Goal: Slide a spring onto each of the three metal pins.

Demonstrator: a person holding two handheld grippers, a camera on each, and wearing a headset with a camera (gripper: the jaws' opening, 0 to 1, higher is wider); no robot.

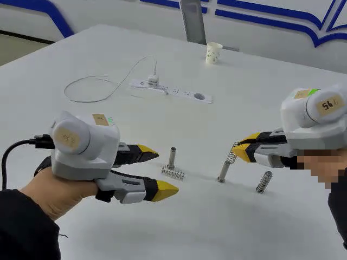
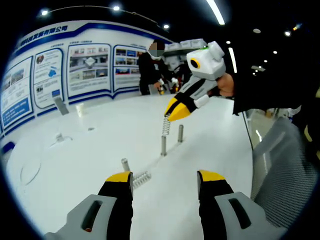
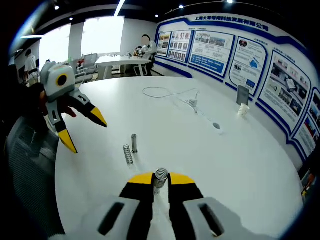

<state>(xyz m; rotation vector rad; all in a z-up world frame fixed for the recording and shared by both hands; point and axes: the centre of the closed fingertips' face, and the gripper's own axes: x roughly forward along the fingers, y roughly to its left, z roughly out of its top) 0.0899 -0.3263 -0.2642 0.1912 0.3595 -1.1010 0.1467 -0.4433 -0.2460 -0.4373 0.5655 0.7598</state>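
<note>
While my right hand-held gripper pinches a spring over the middle pin, left hand-held gripper wide and idle, I'd line coil on pin, then lower straight.

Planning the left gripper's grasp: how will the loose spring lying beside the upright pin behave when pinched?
The spring lies on its side on the smooth table, so it may roll or skid if nudged. Its thin open coils would probably squash or bend between the fingers of the left gripper.
</note>
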